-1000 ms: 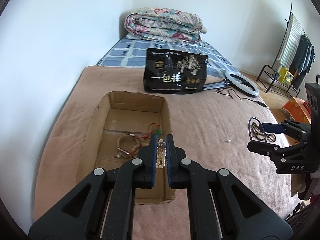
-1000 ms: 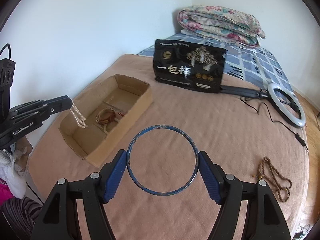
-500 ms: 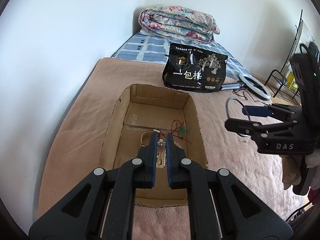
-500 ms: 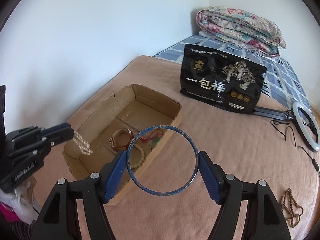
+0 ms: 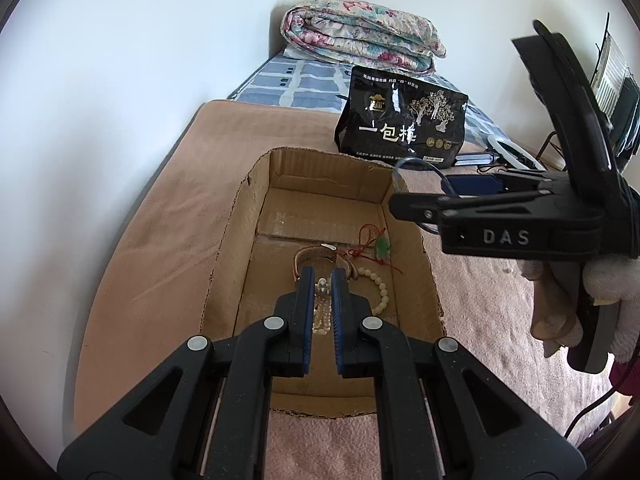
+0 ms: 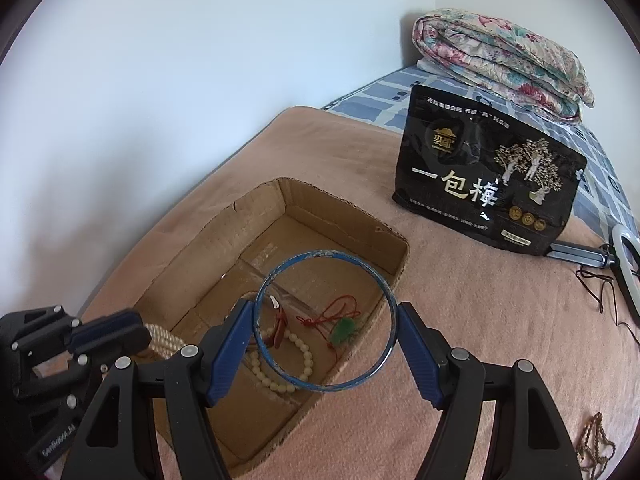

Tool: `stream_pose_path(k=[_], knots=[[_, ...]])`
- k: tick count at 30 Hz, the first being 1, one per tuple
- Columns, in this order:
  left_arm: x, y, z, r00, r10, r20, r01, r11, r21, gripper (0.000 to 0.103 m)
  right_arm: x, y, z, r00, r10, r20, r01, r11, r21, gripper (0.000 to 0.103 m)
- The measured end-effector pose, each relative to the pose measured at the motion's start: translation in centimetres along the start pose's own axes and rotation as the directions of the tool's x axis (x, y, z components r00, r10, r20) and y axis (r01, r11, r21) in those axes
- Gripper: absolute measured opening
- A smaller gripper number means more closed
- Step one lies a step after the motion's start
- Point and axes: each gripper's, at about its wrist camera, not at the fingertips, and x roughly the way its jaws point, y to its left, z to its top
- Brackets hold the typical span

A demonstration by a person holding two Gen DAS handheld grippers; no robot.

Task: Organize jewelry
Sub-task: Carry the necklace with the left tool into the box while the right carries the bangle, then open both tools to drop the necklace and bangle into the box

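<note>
My left gripper [image 5: 321, 276] is shut on a cream pearl strand [image 5: 322, 312] that hangs over the near half of the open cardboard box [image 5: 236, 240]. From the right wrist view that gripper [image 6: 108, 332] is at the box's near left corner, with the strand [image 6: 160, 340] looped below it. My right gripper [image 6: 325, 312] is shut on a blue bangle [image 6: 320, 255], held above the box's right side [image 6: 344, 208]. Inside lie a cream bead bracelet [image 6: 308, 356], a brown band [image 5: 316, 254] and a green pendant on red cord [image 6: 344, 330].
The box sits on a pink blanket beside a white wall. A black snack bag [image 6: 488, 184] stands behind it, with a folded floral quilt [image 6: 500, 60] further back. A ring light [image 6: 624, 260] and a brown bead necklace [image 6: 596, 444] lie to the right. A gloved hand [image 5: 608, 276] holds the right gripper.
The right gripper has carried the bangle leftward from the open blanket to above the box. The left gripper has come lower and closer over the box with the strand.
</note>
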Motion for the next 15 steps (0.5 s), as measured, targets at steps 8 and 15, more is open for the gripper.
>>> stream_pose_path(k=[8, 15], knots=[[0.5, -0.1, -0.2, 1.000, 0.005, -0.006, -0.005, 1.000, 0.009, 0.006, 2.1, 0.2, 0.8, 1.000, 0.005, -0.015, -0.005, 1.000, 0.004, 0.074], [0.5, 0.0, -0.3, 1.000, 0.009, -0.009, -0.009, 1.000, 0.010, 0.006, 3.0, 0.4, 1.0, 1.000, 0.011, -0.019, -0.011, 1.000, 0.012, 0.074]])
